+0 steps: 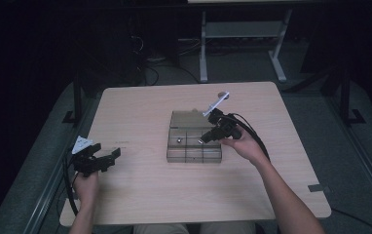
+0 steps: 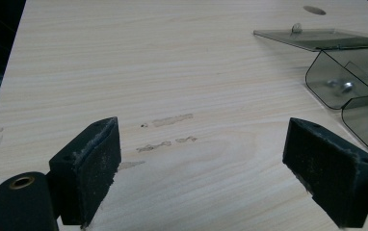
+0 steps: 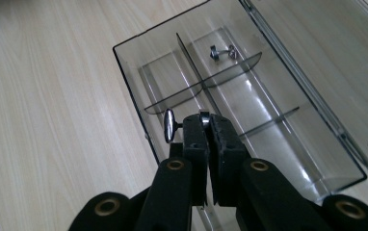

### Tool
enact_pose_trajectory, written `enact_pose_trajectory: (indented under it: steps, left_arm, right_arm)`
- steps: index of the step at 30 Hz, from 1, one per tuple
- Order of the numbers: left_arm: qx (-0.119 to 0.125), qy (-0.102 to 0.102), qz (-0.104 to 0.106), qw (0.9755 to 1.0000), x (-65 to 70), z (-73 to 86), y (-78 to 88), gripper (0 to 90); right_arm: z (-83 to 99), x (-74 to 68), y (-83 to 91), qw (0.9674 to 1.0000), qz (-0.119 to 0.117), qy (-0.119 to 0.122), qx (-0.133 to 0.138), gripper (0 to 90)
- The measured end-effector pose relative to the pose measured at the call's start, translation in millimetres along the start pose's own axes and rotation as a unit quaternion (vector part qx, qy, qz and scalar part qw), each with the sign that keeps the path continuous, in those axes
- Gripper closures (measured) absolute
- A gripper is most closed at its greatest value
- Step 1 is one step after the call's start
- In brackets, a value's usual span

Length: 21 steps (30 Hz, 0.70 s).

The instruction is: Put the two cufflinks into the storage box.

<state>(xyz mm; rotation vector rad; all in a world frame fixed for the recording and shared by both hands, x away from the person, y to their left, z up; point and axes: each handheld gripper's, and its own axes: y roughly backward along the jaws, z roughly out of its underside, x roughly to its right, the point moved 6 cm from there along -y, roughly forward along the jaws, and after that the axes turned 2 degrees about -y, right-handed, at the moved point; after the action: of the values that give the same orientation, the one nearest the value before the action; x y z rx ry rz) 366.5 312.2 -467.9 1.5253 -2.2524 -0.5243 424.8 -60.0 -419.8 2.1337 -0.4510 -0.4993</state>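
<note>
The right gripper [image 3: 205, 126] is clenched on a small shiny metal piece, a cufflink [image 3: 170, 125] by its look, whose round head sticks out sideways just left of centre in the right gripper view. It hangs over the near compartments of the clear smoked plastic organizer box [image 3: 138, 72], whose lid [image 3: 317, 62] lies folded open toward the upper right of that frame. A second metal piece [image 3: 222, 52] already lies in a far compartment, near the top centre.

In the high view the box [image 1: 194, 156] sits mid-tabletop [image 1: 140, 195] with the right gripper [image 1: 212, 135] over its right half. The left gripper [image 1: 107, 155] rests well apart at the lower left, jaws spread wide and empty over bare wood, as the left gripper view confirms.

The main risk, as I judge it, is the grip itself: the pads seem to pinch only the thin stem, with the head free to the side, so any tilt or jolt could let the piece twist loose and drop outside the intended compartment, or skitter onto the tabletop. Letting go directly above a divider [image 3: 201, 89] could bounce it into the wrong cell. Nothing steadies the light box, so a nudge from the jaws could shift it.
</note>
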Motion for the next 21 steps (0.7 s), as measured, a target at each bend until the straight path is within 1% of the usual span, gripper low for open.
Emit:
enact_pose_trajectory:
  steps: [2,3,4,5,7,9,11,12,13,15,17,18,19,21]
  left_arm:
    - [0.0,0.0,-0.001,1.0,0.0,0.0,0.1,12.9]
    - [-0.001,0.001,0.0,1.0,-0.5,0.1,0.0,12.9]
    - [-0.001,0.001,0.0,1.0,-0.5,0.1,0.0,12.9]
    - [0.001,0.002,0.001,1.0,-0.5,-0.1,0.0,12.9]
    - [0.002,0.004,0.0,1.0,-0.4,-0.2,-0.1,12.9]
    - [0.002,0.003,0.0,1.0,-0.5,-0.1,0.2,12.9]
    - [0.002,0.003,-0.001,1.0,-0.5,-0.3,0.3,12.9]
    - [0.002,0.003,-0.001,1.0,-0.5,-0.3,0.3,12.9]
    - [0.002,0.004,-0.001,1.0,-0.7,-0.2,0.3,12.9]
    - [0.002,0.004,-0.001,1.0,-0.9,-0.1,0.3,12.9]
    - [0.001,0.005,0.0,1.0,-0.9,0.2,0.2,12.9]
    - [0.001,0.005,0.0,1.0,-0.9,0.2,0.2,12.9]
    - [0.003,0.004,-0.001,1.0,-0.9,-0.2,0.5,12.9]
    - [0.004,0.004,-0.001,1.0,-1.0,-0.3,0.6,12.9]
  right_arm:
    - [-4.6,-0.6,-1.0,1.0,-0.001,0.003,0.001,85.9]
    - [-9.6,-1.3,-1.6,0.9999,-0.001,0.012,0.004,85.9]
    - [-9.6,-1.3,-1.6,0.9999,-0.001,0.012,0.004,85.9]
    - [-14.4,-3.0,-2.3,0.9999,-0.002,0.012,0.001,85.9]
    - [-19.2,-3.9,-3.2,0.9998,-0.003,0.019,0.0,85.9]
    - [-21.8,-4.9,-3.7,0.9998,-0.003,0.02,0.0,85.9]
    - [-28.5,-6.2,-5.9,0.9997,-0.005,0.023,-0.001,85.9]
    - [-28.5,-6.2,-5.9,0.9997,-0.005,0.023,-0.001,85.9]
    - [-32.2,-6.6,-8.6,0.9996,-0.005,0.028,-0.005,85.9]
    - [-36.3,-7.1,-11.0,0.9995,-0.005,0.03,-0.004,85.9]
    - [-39.2,-8.1,-13.6,0.9995,-0.005,0.029,-0.005,85.9]
    - [-39.2,-8.1,-13.6,0.9995,-0.005,0.029,-0.005,85.9]
    - [-40.9,-8.2,-18.5,0.9994,-0.006,0.032,-0.01,85.9]
    - [-41.6,-7.9,-20.7,0.9994,-0.006,0.034,-0.012,85.9]
